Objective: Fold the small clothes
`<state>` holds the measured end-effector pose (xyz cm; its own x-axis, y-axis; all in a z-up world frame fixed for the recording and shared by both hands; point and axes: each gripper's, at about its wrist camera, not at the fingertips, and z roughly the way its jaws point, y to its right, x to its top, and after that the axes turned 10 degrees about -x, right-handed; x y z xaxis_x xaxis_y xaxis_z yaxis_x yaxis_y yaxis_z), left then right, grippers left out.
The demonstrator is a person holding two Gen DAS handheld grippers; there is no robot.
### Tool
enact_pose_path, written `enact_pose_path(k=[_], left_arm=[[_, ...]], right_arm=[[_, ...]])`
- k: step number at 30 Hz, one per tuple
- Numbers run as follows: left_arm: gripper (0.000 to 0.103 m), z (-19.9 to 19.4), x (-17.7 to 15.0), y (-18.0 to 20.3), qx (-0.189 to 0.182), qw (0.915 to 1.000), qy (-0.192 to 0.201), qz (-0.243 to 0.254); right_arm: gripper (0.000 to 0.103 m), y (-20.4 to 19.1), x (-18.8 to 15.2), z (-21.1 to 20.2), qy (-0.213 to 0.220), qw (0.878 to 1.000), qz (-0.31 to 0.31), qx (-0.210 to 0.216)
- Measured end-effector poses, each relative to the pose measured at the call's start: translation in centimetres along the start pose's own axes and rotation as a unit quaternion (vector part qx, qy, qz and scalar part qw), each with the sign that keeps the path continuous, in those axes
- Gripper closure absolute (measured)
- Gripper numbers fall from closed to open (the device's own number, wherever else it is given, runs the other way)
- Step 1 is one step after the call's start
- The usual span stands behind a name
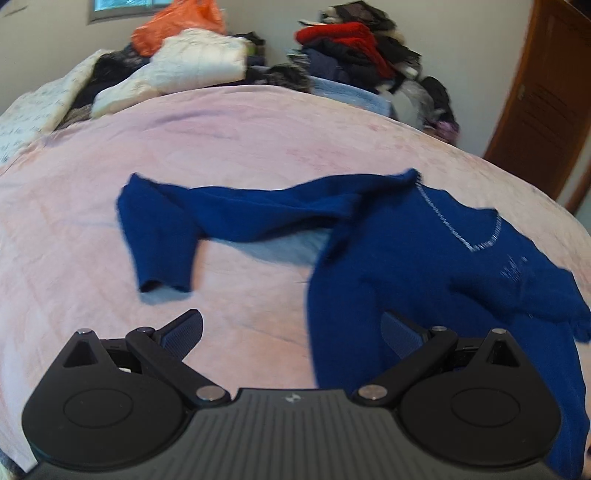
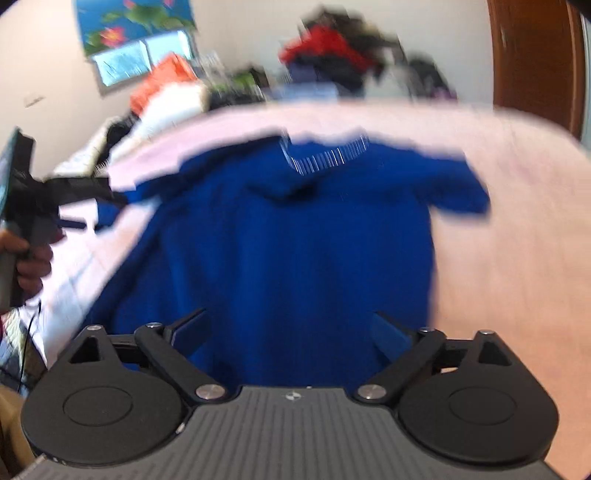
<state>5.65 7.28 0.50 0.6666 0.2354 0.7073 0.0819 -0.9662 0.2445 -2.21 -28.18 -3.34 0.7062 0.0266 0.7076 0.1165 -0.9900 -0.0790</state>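
Observation:
A dark blue sweater (image 1: 424, 273) with a white-trimmed V-neck lies on the pink bedspread (image 1: 221, 147). Its left sleeve (image 1: 221, 214) stretches out to the left and bends down at the cuff. My left gripper (image 1: 291, 332) is open and empty, low over the bed at the sweater's left edge. In the right wrist view, which is blurred, the sweater (image 2: 295, 240) fills the middle. My right gripper (image 2: 291, 332) is open and empty above the sweater's lower body. The left gripper (image 2: 66, 195) and the hand holding it show at the far left.
Piles of clothes (image 1: 351, 48) and white bedding (image 1: 184, 70) with an orange bag (image 1: 177, 26) lie along the bed's far edge against the wall. A brown wooden door (image 1: 546, 103) stands at the right.

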Motion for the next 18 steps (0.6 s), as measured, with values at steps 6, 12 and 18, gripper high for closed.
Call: enact_pose_path(k=[6,12,18], left_arm=[[0.0,0.5,-0.1,3.4,-0.015,0.9989,-0.003,0.045],[0.0,1.1,-0.6,4.7,-0.029,0.9972,-0.018,0.066],[0.0,1.7,-0.8,5.5,-0.038,0.9958,-0.034,0.076]], right_arm=[[0.01,-0.7,5.4,3.0,0.074,0.997,0.025,-0.016],[0.032,-0.6,9.9,13.0,0.012,0.982,0.18,0.062],[0.087,-2.5,11.7,17.8,-0.02,0.973,0.222,0.062]])
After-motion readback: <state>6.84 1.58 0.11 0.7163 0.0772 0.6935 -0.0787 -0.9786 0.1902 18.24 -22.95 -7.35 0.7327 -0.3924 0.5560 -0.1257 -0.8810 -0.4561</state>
